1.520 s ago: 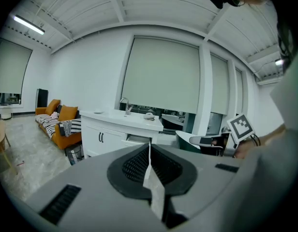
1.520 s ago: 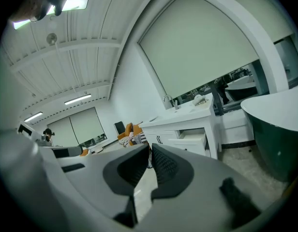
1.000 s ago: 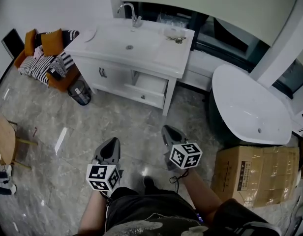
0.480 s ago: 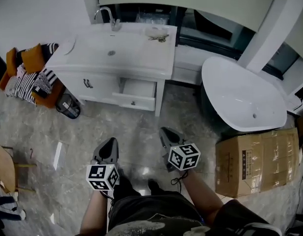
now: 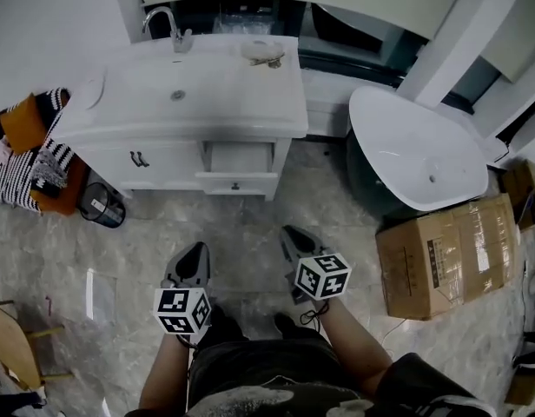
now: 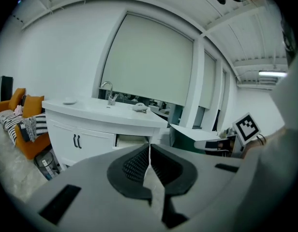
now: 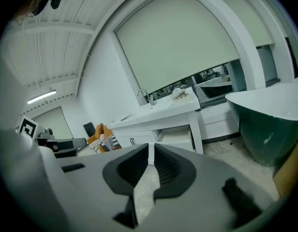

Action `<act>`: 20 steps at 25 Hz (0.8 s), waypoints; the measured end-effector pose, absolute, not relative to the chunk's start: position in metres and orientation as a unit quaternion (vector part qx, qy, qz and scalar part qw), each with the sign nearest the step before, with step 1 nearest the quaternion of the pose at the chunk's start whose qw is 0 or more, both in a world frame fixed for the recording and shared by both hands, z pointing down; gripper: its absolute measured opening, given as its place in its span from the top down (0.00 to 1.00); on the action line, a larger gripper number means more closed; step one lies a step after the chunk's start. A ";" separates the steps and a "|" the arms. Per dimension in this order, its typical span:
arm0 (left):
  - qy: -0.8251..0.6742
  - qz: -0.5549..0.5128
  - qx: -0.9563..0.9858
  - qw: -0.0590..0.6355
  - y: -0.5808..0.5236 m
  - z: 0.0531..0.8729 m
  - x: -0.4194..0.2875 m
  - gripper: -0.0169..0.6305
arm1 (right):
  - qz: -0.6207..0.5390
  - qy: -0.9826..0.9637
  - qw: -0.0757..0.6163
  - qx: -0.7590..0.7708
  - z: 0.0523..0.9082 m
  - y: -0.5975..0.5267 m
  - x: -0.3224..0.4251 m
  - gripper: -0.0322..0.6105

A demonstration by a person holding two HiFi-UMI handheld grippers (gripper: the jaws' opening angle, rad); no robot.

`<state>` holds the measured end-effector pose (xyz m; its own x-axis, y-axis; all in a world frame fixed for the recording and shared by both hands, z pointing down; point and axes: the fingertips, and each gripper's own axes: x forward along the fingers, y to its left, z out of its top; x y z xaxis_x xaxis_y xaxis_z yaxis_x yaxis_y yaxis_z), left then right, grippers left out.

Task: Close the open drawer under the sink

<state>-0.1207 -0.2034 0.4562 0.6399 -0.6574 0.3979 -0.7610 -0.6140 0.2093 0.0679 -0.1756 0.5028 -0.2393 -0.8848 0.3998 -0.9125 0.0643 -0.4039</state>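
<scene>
The task is at its beginning, and nothing of the closing itself is done. The drawer (image 5: 239,168) under the sink (image 5: 177,95) stands pulled out of the white cabinet (image 5: 155,156); its inside is visible from above and its front panel sticks out over the floor (image 5: 250,220). It sits at the right end of the cabinet, at 3 o'clock from the two doors with dark handles.

The left gripper (image 5: 194,252) and the right gripper (image 5: 293,233) are both held low in front of the person, well apart from the cabinet. The drawer is at about 12 o'clock from the gap between them, with a stretch of bare floor between the jaws and the drawer front. Each gripper's own view shows its jaws brought together, the pads meeting with nothing between them, and the drawer far behind the tips. So neither gripper touches the drawer.

In my judgement, what is left is the whole working part: to come closer to the cabinet, to put one closed gripper against the drawer front, and to push until the front is flush with the doors beside it. The closed jaws look suitable for such a push. The bathtub (image 5: 415,155), at 2 o'clock from the right gripper, and the cardboard box (image 5: 450,254), at 3 o'clock from it, do not seem to block the way.
</scene>
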 end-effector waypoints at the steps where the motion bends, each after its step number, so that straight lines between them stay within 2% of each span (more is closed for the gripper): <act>1: -0.396 0.146 0.887 0.187 -0.211 0.461 -0.130 0.94 | 0.295 -0.722 0.026 0.625 0.504 -0.182 0.060 0.90; 7: -0.352 0.167 0.898 0.205 -0.253 0.490 -0.173 0.94 | 0.279 -0.694 0.057 0.661 0.520 -0.217 0.012 0.90; 13: -0.312 0.195 0.905 0.213 -0.271 0.532 -0.187 0.94 | 0.278 -0.657 0.083 0.696 0.552 -0.233 -0.008 0.89; 14: -0.306 0.198 0.906 0.215 -0.272 0.539 -0.186 0.94 | 0.283 -0.651 0.081 0.700 0.558 -0.236 -0.008 0.83; 15: -0.302 0.199 0.906 0.218 -0.273 0.545 -0.186 0.94 | 0.288 -0.646 0.078 0.703 0.565 -0.240 -0.010 0.71; 20: -0.302 0.204 0.903 0.229 -0.288 0.576 -0.187 0.94 | 0.290 -0.630 0.090 0.715 0.605 -0.263 -0.014 0.65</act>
<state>-0.1866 -0.2876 0.5762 0.7349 -0.4521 0.5055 -0.6382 -0.7132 0.2899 -0.0139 -0.2628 0.6050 0.0378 -0.8492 0.5268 -0.9529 -0.1894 -0.2370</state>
